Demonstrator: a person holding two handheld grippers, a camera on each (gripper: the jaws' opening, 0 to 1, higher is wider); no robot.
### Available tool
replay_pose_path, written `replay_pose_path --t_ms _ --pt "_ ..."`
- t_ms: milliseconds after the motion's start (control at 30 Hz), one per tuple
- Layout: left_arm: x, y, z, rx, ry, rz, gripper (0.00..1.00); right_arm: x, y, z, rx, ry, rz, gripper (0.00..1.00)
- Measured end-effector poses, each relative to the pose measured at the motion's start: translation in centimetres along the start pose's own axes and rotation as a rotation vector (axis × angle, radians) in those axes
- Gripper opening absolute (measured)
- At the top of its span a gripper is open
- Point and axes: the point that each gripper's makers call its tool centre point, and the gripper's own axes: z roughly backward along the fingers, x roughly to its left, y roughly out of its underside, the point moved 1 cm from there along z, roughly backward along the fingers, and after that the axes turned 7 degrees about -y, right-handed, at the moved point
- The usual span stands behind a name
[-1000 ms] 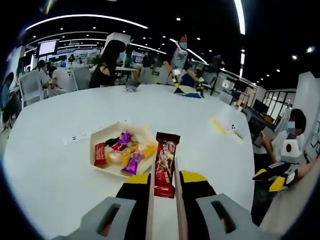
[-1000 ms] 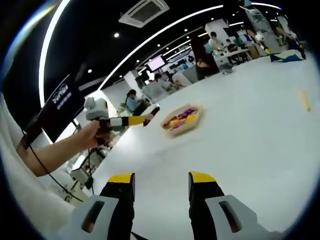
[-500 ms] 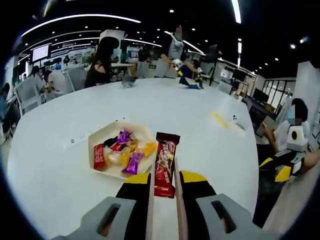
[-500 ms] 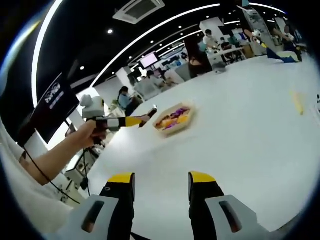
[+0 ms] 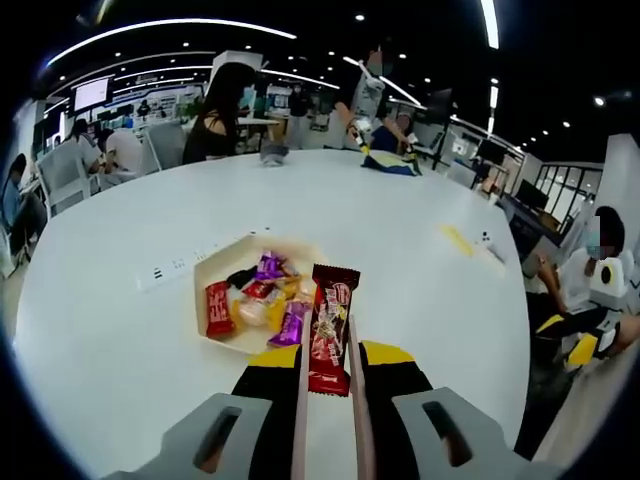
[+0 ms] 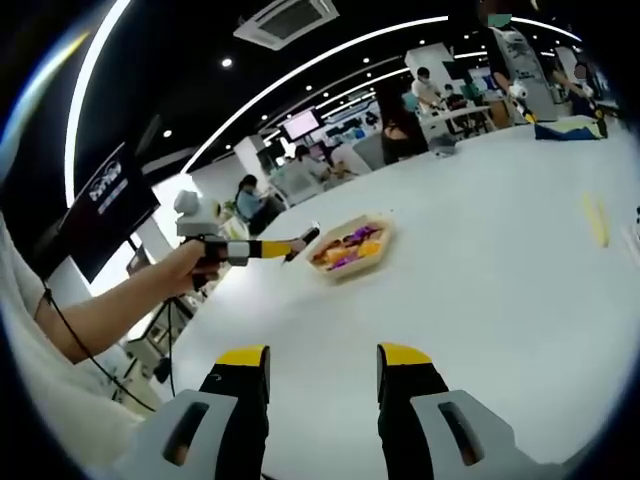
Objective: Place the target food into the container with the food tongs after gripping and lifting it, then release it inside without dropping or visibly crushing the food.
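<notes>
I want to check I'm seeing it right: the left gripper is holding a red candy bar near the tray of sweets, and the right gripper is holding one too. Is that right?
Not quite. The left gripper does hold the red candy bar near the tray of sweets, but the right gripper holds nothing: its jaws stand apart over the bare white table, as the right gripper view shows.

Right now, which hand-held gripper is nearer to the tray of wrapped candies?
Left. The left hand-held gripper, shut on a red candy bar, hovers at the edge of the tray. The right hand-held gripper is open and empty, well back across the white table.
</notes>
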Motion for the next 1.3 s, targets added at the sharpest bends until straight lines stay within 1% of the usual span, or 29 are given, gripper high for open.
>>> replay_pose_path --t_ms 133,200,400,533,667,800,967,1167,1300 --pt "0.9 -0.4 -0.7 -0.003 -0.018 0.009 0.19 -0.9 0.1 0.1 -0.025 0.017 -0.036 0.42" --pt "1.5 -0.7 -1.3 0.001 -0.031 0.008 0.19 -0.9 0.2 0.1 -0.031 0.021 -0.053 0.42" --pt "2.6 -1.8 -2.3 -0.008 -0.054 0.013 0.19 -0.7 0.7 0.2 -0.028 0.018 -0.058 0.42" --pt "3.4 -2.4 -3.4 0.013 -0.066 -0.017 0.19 -1.1 0.6 0.3 -0.054 0.026 -0.081 0.42" --pt "4.0 -2.5 -4.5 0.031 -0.076 -0.041 0.19 -1.3 0.8 0.5 -0.063 0.035 -0.097 0.42" --pt "4.2 -2.5 -5.5 0.044 -0.077 -0.060 0.19 -1.6 1.1 0.9 -0.065 0.047 -0.110 0.42" --pt "4.5 -2.4 -7.0 0.061 -0.074 -0.081 0.19 -2.2 1.0 1.6 -0.094 0.072 -0.137 0.42" --pt "4.6 -2.6 -7.7 0.066 -0.083 -0.085 0.19 -2.7 0.9 1.9 -0.104 0.089 -0.147 0.42" --pt "5.1 -2.8 -8.0 0.071 -0.093 -0.088 0.19 -2.9 1.0 1.9 -0.104 0.094 -0.151 0.42"
